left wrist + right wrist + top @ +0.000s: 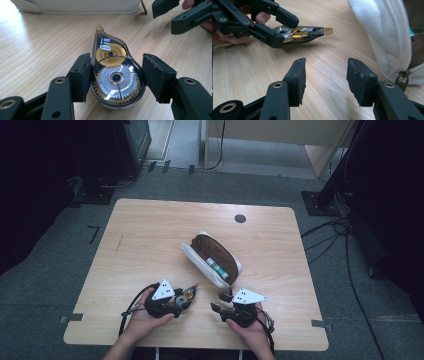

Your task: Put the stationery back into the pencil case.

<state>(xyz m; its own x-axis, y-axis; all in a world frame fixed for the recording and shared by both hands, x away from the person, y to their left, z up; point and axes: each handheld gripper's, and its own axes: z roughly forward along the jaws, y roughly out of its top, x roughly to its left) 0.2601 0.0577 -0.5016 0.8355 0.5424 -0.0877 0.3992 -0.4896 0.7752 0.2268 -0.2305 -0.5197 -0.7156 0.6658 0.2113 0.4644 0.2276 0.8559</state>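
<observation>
Our left tool (pixel 116 75) grips a teardrop-shaped, clear-plastic correction tape (pixel 113 75) with gold gears, just above the pale woodgrain counter (pixel 145 240). Our right tool (pixel 325 80) stands half-open, empty, beside an unzipped white canvas pouch (pixel 382 37). Grey carpet surrounds us.

Bare table (pixel 145 235) left; pencil case (pixel 200 257) blocks the centre.

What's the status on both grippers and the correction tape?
Left gripper shut on correction tape, lifted off table. Right gripper open, empty. Pencil case unzipped ahead. Path clear.
</observation>
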